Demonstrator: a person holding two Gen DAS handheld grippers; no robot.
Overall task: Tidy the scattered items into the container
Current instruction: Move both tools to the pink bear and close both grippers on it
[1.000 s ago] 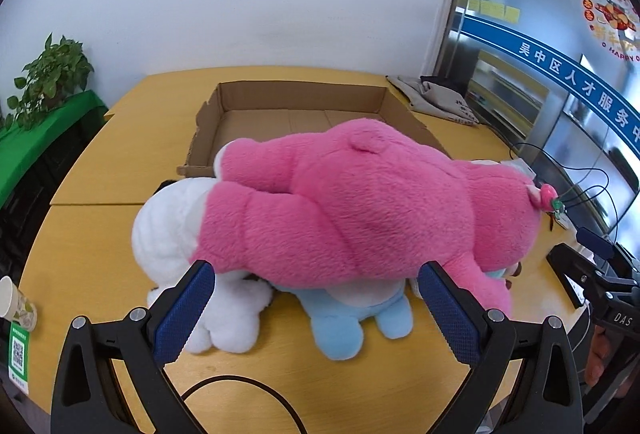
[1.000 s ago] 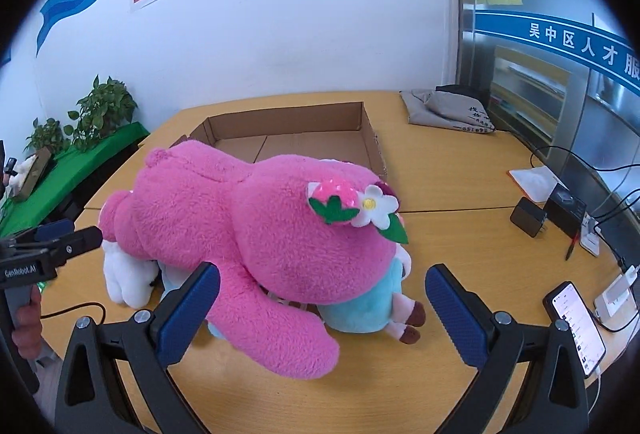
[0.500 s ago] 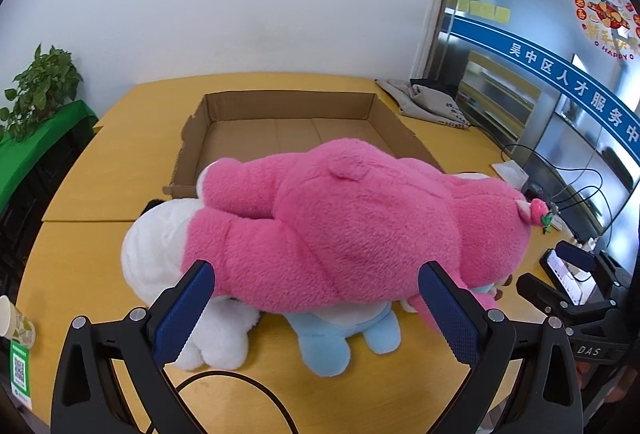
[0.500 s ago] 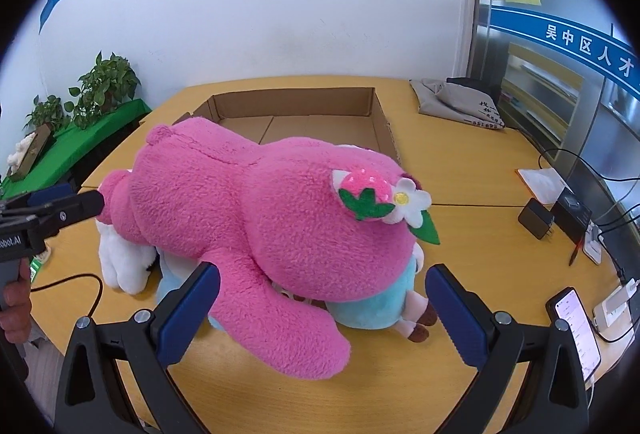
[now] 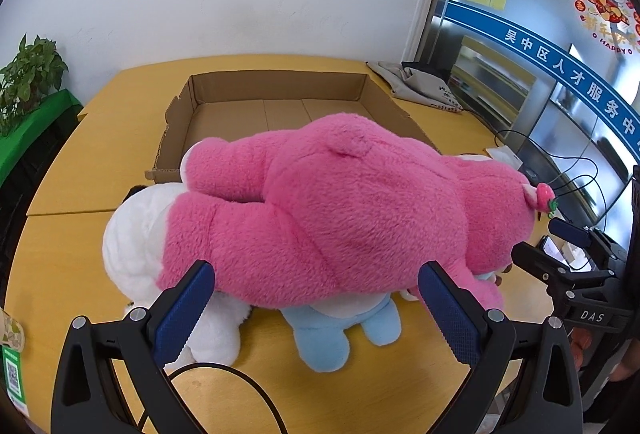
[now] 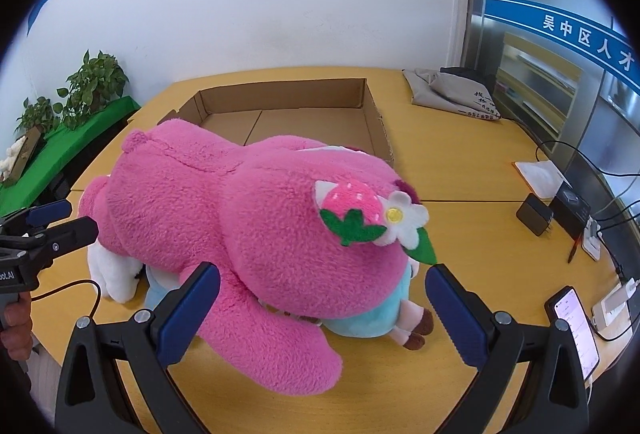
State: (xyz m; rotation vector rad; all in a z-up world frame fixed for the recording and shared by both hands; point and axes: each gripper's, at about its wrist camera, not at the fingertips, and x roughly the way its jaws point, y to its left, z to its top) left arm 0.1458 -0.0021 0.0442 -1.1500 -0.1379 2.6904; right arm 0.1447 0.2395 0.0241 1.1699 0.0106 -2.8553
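Your left claw (image 5: 316,308) and right claw (image 6: 322,308) both gaped, released. The pink bear (image 5: 340,210) lay lengthwise left-right, head right, near the box (image 5: 280,102).

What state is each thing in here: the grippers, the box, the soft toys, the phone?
Left gripper: open, holding nothing, just short of the pink toy.
Right gripper: open, holding nothing.
Cardboard box: open-topped, nothing inside in view.
Pink toy: lying on top of the other toys, outside the box.
White toy: on the table, partly under the pink one.
Blue toy: under the pile.
Phone: screen lit.
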